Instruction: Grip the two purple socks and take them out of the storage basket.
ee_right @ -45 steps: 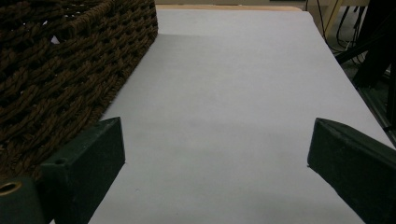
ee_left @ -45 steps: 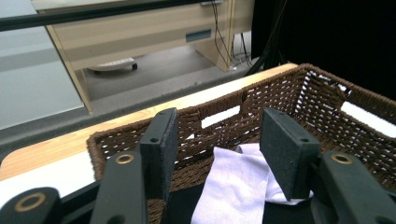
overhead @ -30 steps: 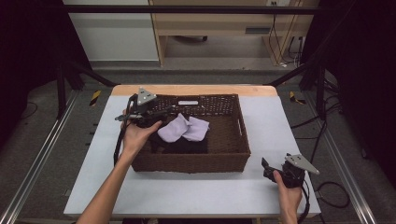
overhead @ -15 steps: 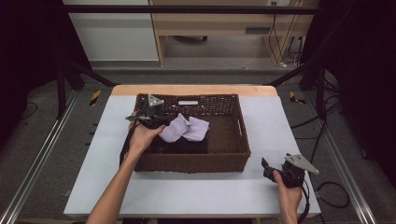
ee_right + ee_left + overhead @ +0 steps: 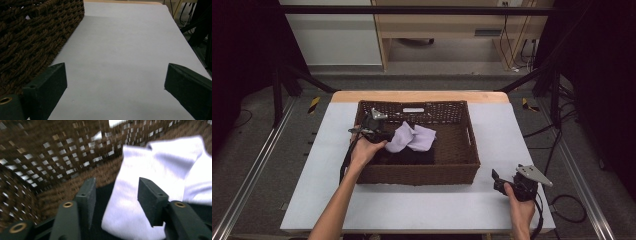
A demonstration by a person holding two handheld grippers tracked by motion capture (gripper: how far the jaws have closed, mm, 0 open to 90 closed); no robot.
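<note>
Inside the woven basket (image 5: pixel 464 150), at its left end, the left gripper (image 5: pixel 384 135) points toward the pale lilac cloth (image 5: pixel 412 137). The basket is dark brown wicker and stands in the middle of the white table (image 5: pixel 502 125). The cloth lies in the left-centre part of the basket, on top of a dark garment (image 5: pixel 407 156) that covers the basket floor beneath it.

In the left gripper view, the left gripper (image 5: pixel 115 195) has its jaws standing apart, with a clear gap between the pads. The near edge of the lilac cloth (image 5: pixel 155 170) lies in that gap and extends past the right-hand jaw. Neither pad presses on the fabric; the left-hand jaw is over the dark garment (image 5: pixel 100 195), clear of the cloth. The basket wall (image 5: pixel 50 152) rises behind the jaws.

The right gripper (image 5: pixel 499 181) rests at the near right corner of the table, just outside the basket's front right corner and well apart from the cloth. In the right gripper view, the right gripper (image 5: pixel 116 80) has its jaws spread wide over bare table surface, with nothing between them and the basket wall (image 5: pixel 32 32) at the left.
</note>
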